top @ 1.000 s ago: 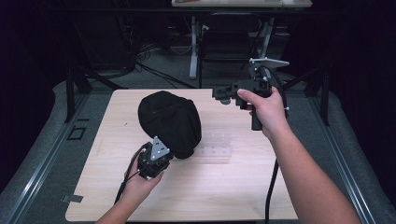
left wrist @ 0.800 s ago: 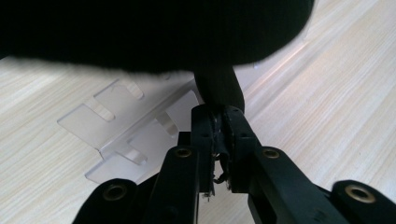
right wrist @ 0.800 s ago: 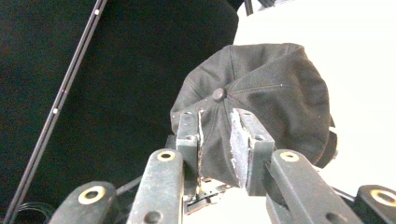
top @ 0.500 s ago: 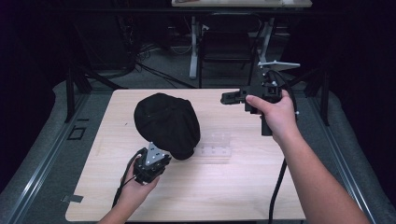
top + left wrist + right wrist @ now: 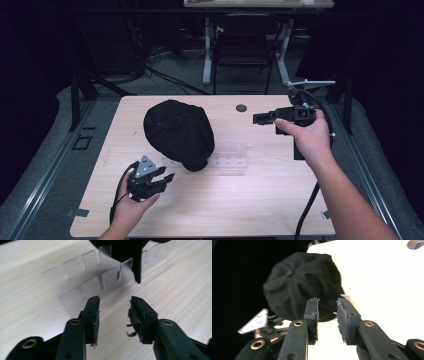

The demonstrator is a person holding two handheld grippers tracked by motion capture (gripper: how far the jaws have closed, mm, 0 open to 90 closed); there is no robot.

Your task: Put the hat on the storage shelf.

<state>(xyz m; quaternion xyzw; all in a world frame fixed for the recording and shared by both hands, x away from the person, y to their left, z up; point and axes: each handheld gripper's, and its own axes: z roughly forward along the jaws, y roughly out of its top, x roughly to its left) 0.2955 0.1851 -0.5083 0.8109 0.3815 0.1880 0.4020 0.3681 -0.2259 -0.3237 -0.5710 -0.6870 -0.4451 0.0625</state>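
A black cap (image 5: 177,132) rests on a clear acrylic rack (image 5: 227,159) near the middle of the wooden table (image 5: 240,205). My left gripper (image 5: 165,180) sits low near the front left, a little short of the cap, open and holding nothing. In the left gripper view the left gripper (image 5: 113,302) points at the rack's slotted wall (image 5: 100,280), with the cap's dark edge (image 5: 125,255) above it. My right gripper (image 5: 257,119) hovers at the right, aimed left toward the cap. In the right gripper view the right gripper (image 5: 327,302) stands open with the cap (image 5: 302,287) beyond its jaws.
A small dark round hole (image 5: 241,107) lies in the tabletop behind the rack. Past the far edge stand desk legs (image 5: 206,50) and a chair (image 5: 242,47) on the floor. The left gripper's grey plate (image 5: 254,321) is at the lower left of the right gripper view.
My left gripper has drawn back from the cap's front edge toward the near left. The right gripper has swung to the right, away from the cap. The cap stays on the rack.
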